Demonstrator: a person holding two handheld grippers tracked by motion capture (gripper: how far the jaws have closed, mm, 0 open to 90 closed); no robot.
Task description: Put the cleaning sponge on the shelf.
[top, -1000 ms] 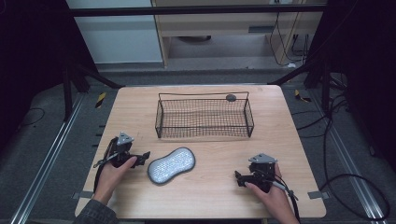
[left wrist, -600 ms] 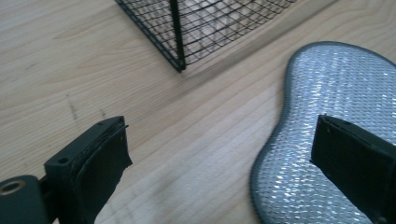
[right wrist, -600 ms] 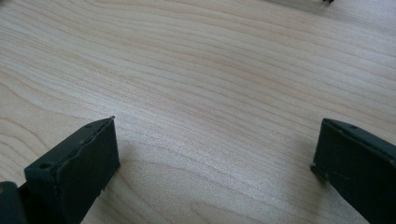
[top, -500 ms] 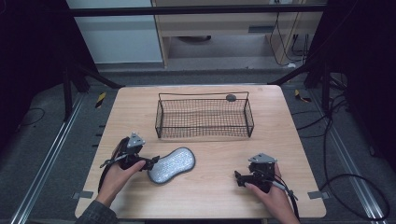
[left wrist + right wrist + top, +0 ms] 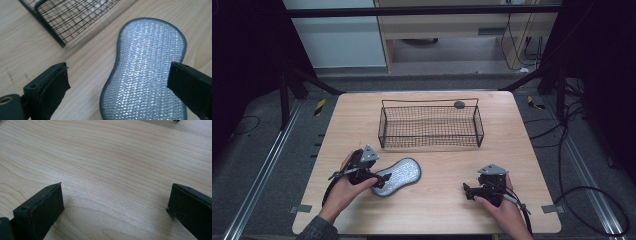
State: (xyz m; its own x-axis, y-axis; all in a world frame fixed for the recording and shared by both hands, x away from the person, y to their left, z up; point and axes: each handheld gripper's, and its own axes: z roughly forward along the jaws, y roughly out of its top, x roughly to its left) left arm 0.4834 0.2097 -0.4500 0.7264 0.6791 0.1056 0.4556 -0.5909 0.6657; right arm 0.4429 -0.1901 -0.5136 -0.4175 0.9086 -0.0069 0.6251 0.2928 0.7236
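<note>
A silver, peanut-shaped mesh scouring pad [image 5: 398,176] [image 5: 147,72] lies flat on the wooden table [image 5: 432,210], in front of a black wire basket [image 5: 430,124] [image 5: 72,15]. My left gripper [image 5: 381,180] [image 5: 120,80] is open at the pad's near left end; its jaws straddle that end with one over the pad's edge and one over bare wood. My right gripper [image 5: 468,191] [image 5: 115,200] rests open low over bare table at the front right, nothing between its jaws.
The basket stands mid-table with a small dark round object [image 5: 459,104] at its far right rim. Bare wood lies between the pad and the right gripper. Black frame posts, cables and a metal rail [image 5: 257,180] surround the table.
My left gripper has moved right, from the table's left side up to the pad's end. The right gripper has stayed where it was.
</note>
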